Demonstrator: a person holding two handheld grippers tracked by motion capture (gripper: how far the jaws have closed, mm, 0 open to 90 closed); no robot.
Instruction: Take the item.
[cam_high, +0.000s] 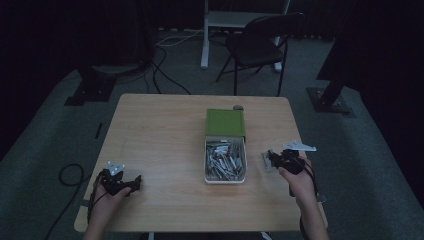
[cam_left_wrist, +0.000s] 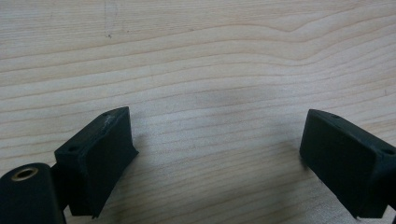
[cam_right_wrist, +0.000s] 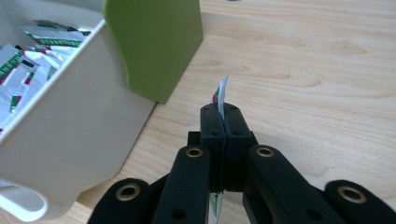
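A white box (cam_high: 225, 177) with a green lid (cam_high: 225, 122) slid half back stands mid-table, holding several silver sachets (cam_high: 225, 159). In the right gripper view the box wall (cam_right_wrist: 70, 126) and lid (cam_right_wrist: 154, 42) are at the left. My right gripper (cam_right_wrist: 225, 108) is shut on one thin silver sachet (cam_right_wrist: 222, 95), held edge-on just right of the box; from above that gripper (cam_high: 274, 159) hovers low near the table's right edge. My left gripper (cam_high: 131, 183) rests near the front left corner, and its jaws (cam_left_wrist: 215, 140) stand wide open over bare wood with nothing between them.
A small dark round object (cam_high: 238, 106) lies behind the lid near the table's far edge. The wooden table (cam_high: 160, 135) has bare room left of the box. A folding chair (cam_high: 260, 45) and stand bases are on the floor beyond. Cables trail on the floor at left.
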